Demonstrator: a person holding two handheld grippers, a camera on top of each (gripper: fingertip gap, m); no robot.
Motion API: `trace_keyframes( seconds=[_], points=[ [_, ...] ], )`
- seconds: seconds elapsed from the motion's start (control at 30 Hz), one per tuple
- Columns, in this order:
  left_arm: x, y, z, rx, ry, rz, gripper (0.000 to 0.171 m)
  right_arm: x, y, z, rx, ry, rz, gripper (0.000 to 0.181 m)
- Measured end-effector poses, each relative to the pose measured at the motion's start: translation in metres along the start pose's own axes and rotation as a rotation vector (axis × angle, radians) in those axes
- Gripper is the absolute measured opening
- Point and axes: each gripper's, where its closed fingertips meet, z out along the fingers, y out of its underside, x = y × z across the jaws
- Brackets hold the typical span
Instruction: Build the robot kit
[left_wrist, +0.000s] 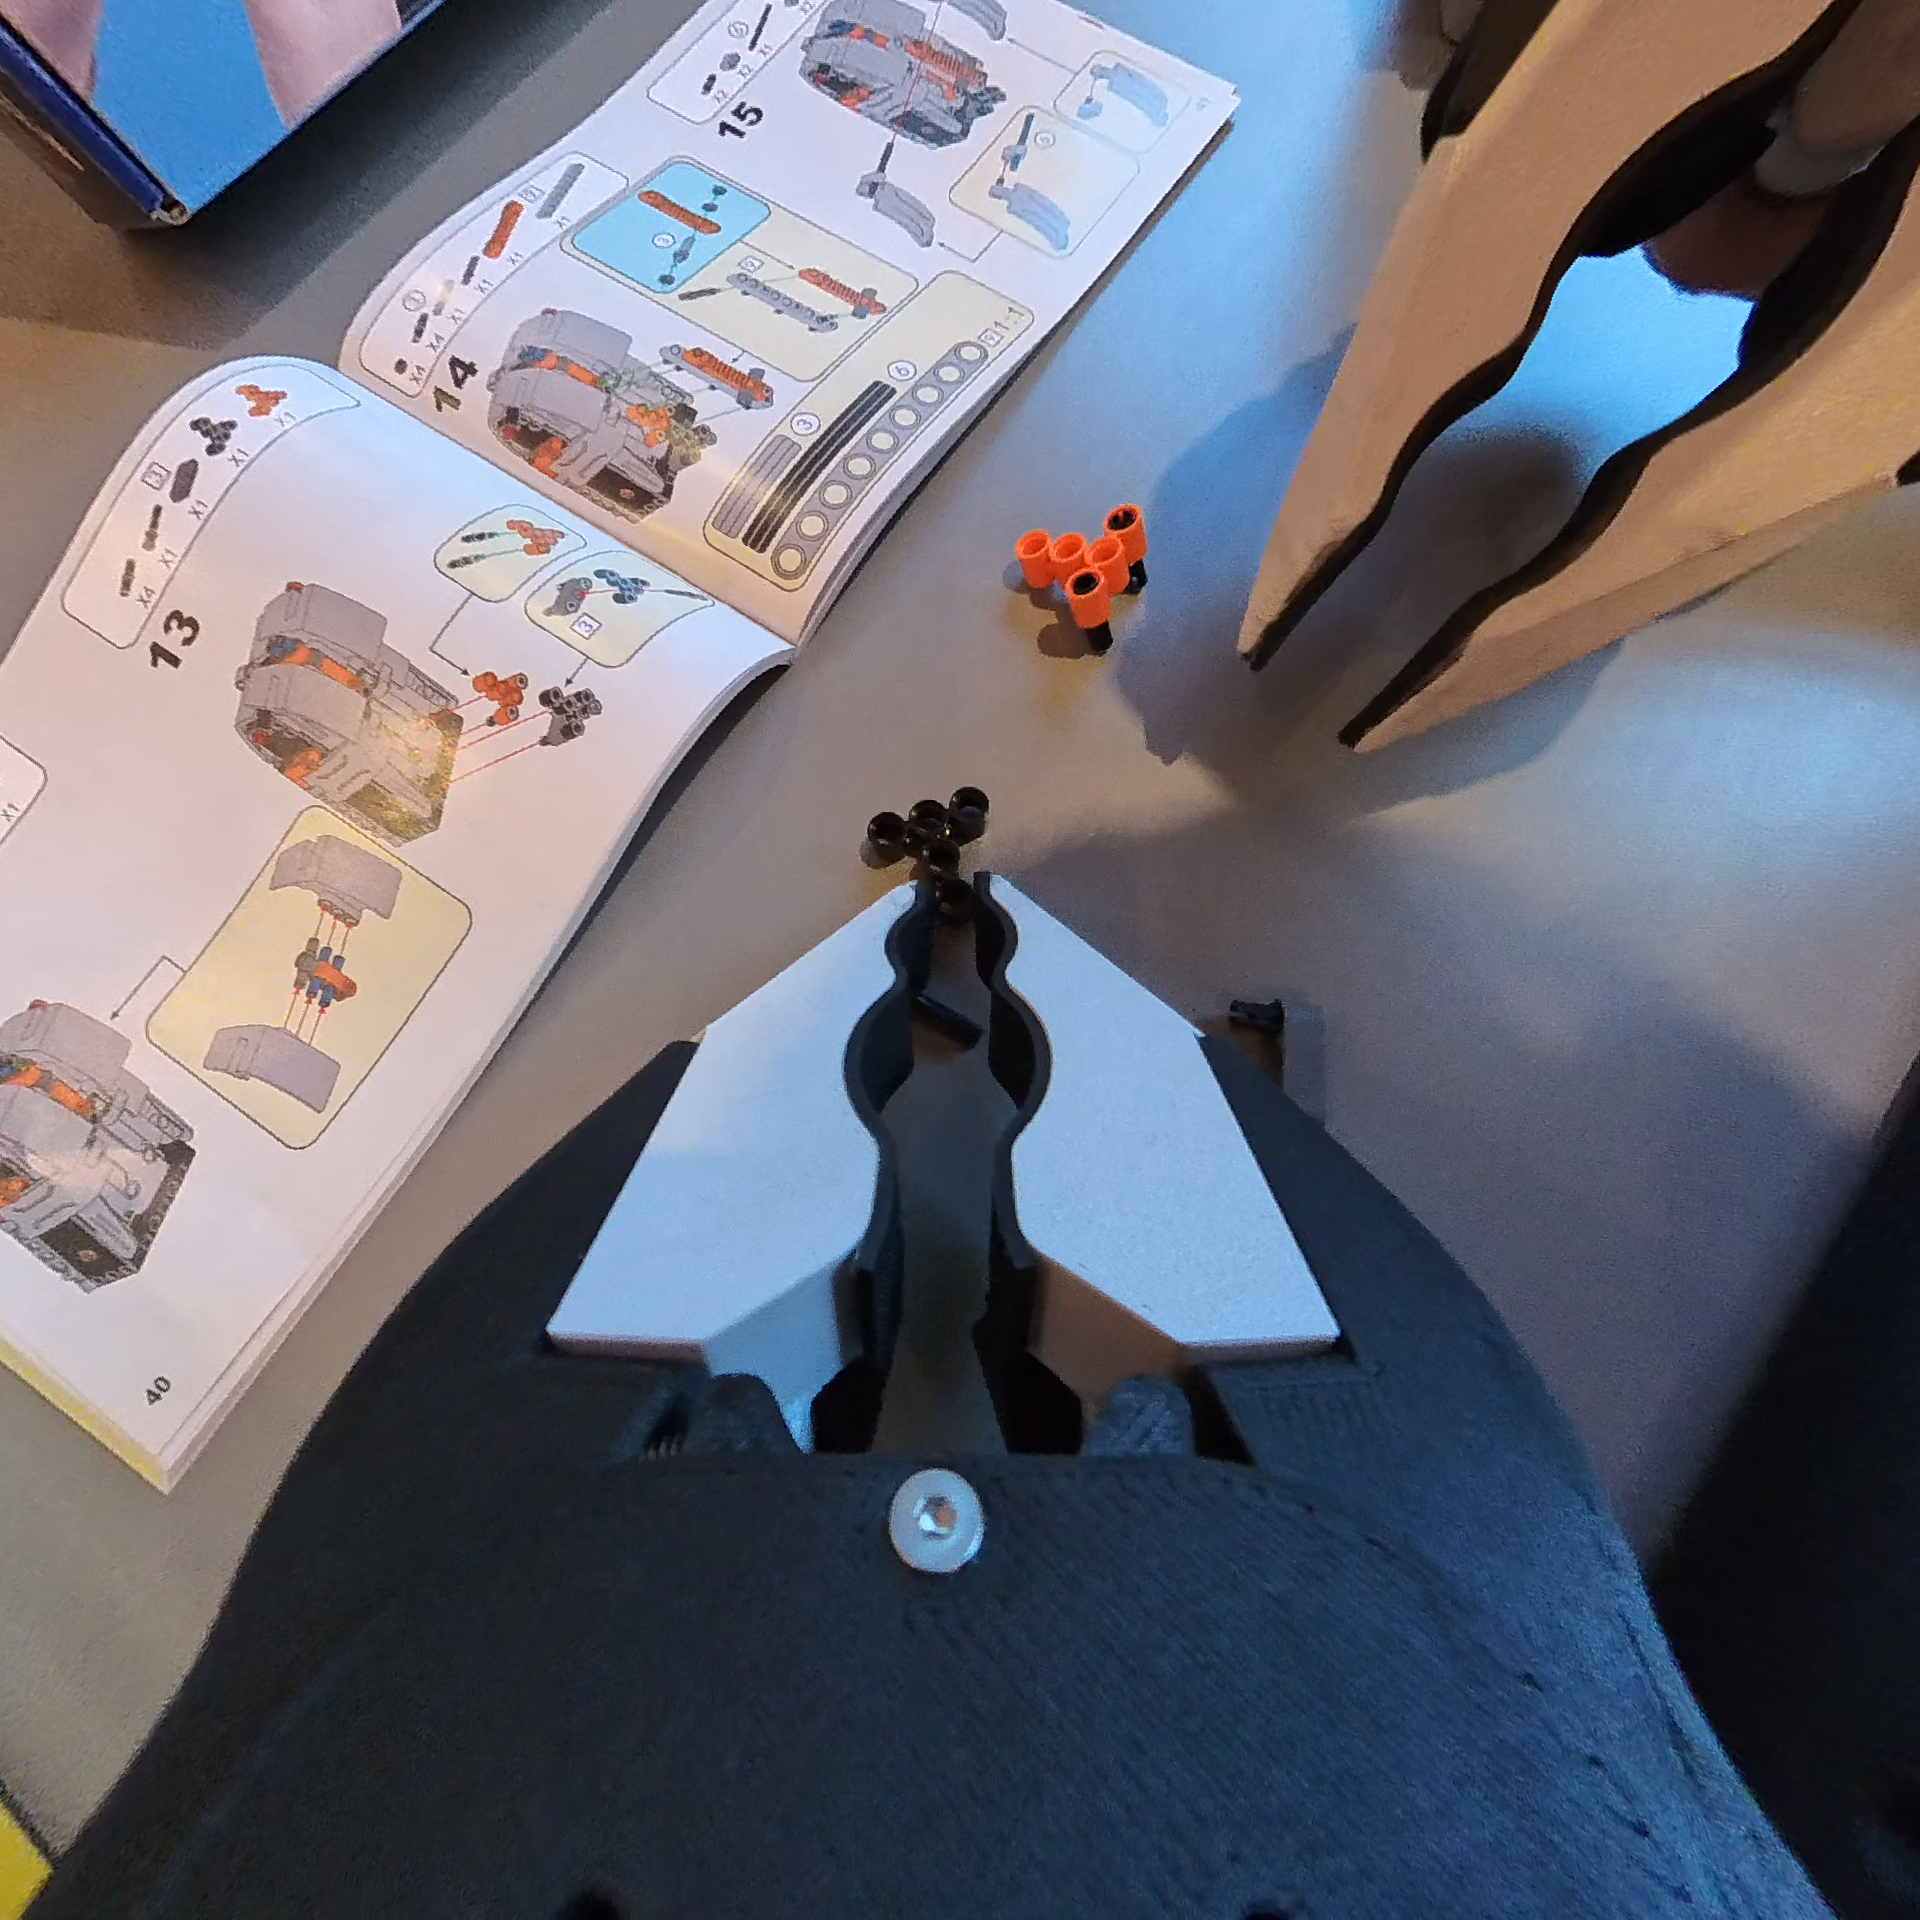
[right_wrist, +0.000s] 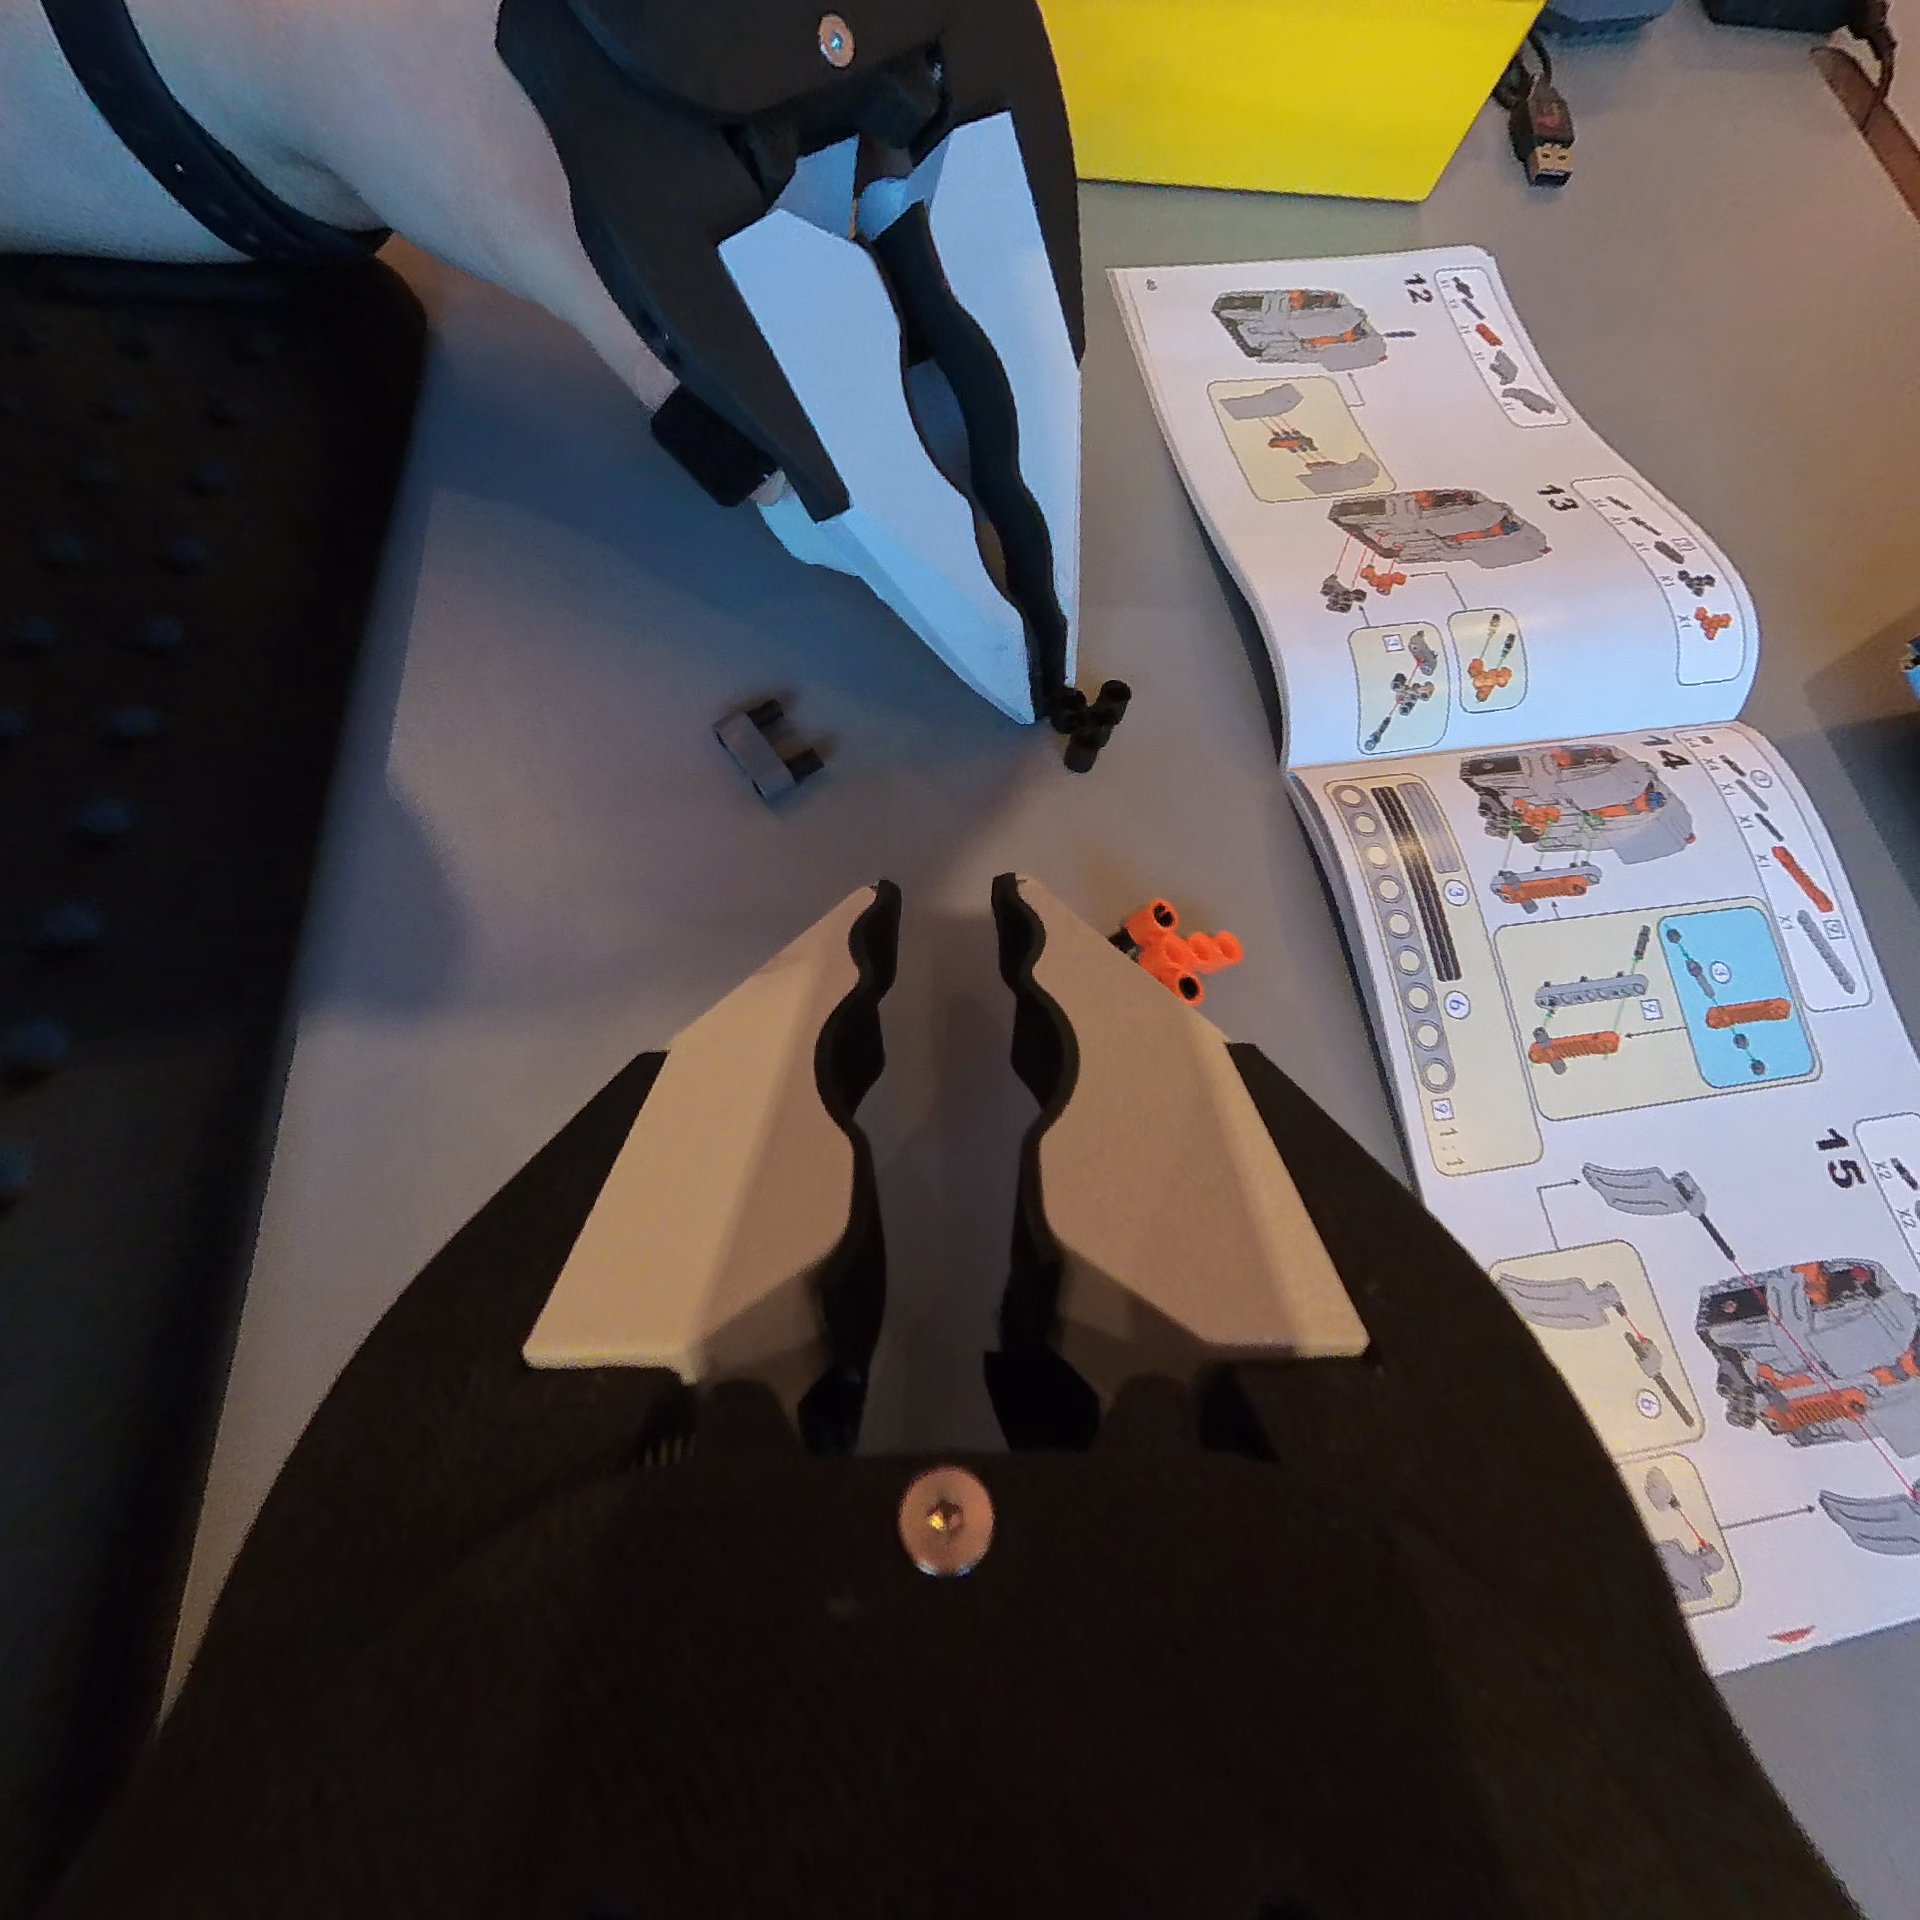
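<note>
My left gripper (left_wrist: 951, 891) is shut on the stem end of a black T-shaped connector (left_wrist: 932, 831) that rests on the grey table (left_wrist: 1455, 1039). The right wrist view shows the same grip, the left gripper (right_wrist: 1051, 698) pinching the black connector (right_wrist: 1093, 722) at its tips. A small black pin (left_wrist: 951, 1018) lies on the table under the left fingers. My right gripper (right_wrist: 945, 894) is open and empty above the table. An orange T-shaped connector with black pins (right_wrist: 1184, 951) lies just right of its right finger; it also shows in the left wrist view (left_wrist: 1086, 566), near the right gripper (left_wrist: 1299, 696).
An open instruction booklet (left_wrist: 416, 675) (right_wrist: 1558, 831) lies beside the parts. A grey piece with two black pins (right_wrist: 769, 753) lies left of the black connector. Another black pin (left_wrist: 1257, 1013), a black studded mat (right_wrist: 156, 831), a yellow box (right_wrist: 1278, 94), a blue box (left_wrist: 156, 83) and a USB plug (right_wrist: 1548, 135) are around. The left gripper's tips are roughly 7 cm from the right gripper's. The black pin (left_wrist: 1257, 1013) lies around 5 cm away from my right fingertips. It turns up in the right wrist view (right_wrist: 803, 765) as well.
</note>
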Motion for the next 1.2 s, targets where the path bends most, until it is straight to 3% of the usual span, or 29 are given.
trace_keyframes(
  seconds=[0.17, 0.47, 0.87, 1.1, 1.2],
  points=[
    [0.012, -0.004, -0.009, 0.021, 0.048, 0.07, 0.003, -0.002, 0.003, 0.002, -0.021, -0.004, -0.023, 0.018],
    [0.046, -0.001, -0.029, -0.081, 0.016, 0.474, 0.004, -0.025, -0.032, -0.003, 0.098, 0.044, -0.251, 0.023],
    [0.078, 0.015, -0.041, -0.179, 0.089, 0.673, 0.004, -0.059, -0.023, 0.008, 0.049, -0.126, -0.266, 0.035],
    [0.084, 0.02, -0.043, -0.237, 0.122, 0.715, 0.004, -0.074, -0.023, 0.019, 0.019, -0.142, -0.312, 0.023],
    [0.085, 0.023, -0.042, -0.245, 0.144, 0.69, 0.004, -0.071, -0.018, 0.022, -0.021, -0.12, -0.331, 0.005]
  ],
)
